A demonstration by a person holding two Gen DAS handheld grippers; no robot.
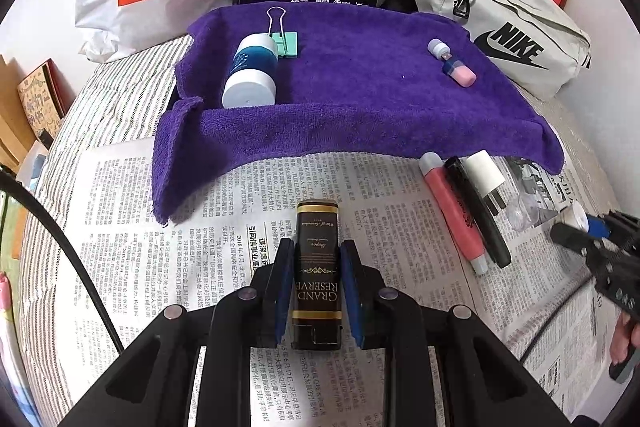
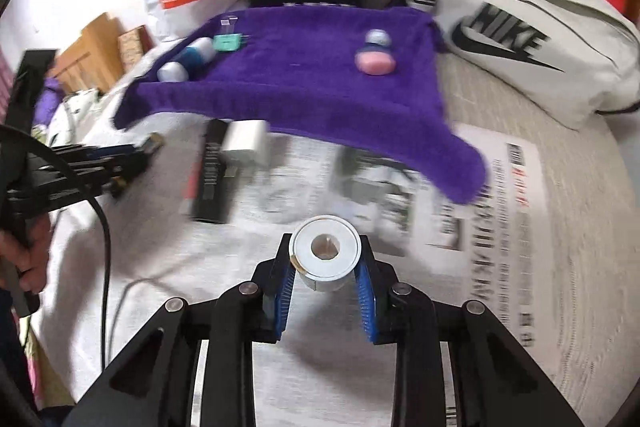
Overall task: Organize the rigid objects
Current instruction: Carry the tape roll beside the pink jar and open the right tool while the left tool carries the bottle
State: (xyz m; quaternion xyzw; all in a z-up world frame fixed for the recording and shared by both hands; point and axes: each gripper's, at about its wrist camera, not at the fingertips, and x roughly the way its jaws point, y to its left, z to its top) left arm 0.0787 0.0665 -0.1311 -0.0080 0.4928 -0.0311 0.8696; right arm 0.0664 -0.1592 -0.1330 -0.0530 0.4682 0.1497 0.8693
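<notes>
The left gripper (image 1: pixel 316 259) holds a dark "Grand Reserve" box (image 1: pixel 317 267) between its blue fingers (image 1: pixel 285 287), which press both of its long sides just above the newspaper (image 1: pixel 160 227) spread on the striped bed (image 1: pixel 116 75). The right gripper (image 2: pixel 325 259) is clamped on a small white cylinder with a hole in its end (image 2: pixel 325 247), lifted over the newspaper; no earlier view is given. On the purple towel (image 1: pixel 360 99) lie a blue-and-white bottle (image 1: pixel 252 71) touching a mint binder clip (image 1: pixel 286 41), and well apart from them a pink-and-blue USB stick (image 1: pixel 454 65). Just in front of the towel's edge a red tube (image 1: pixel 454 211), a black pen-like stick (image 1: pixel 478 211) and a white plug adapter (image 1: pixel 486 173) lie side by side.
</notes>
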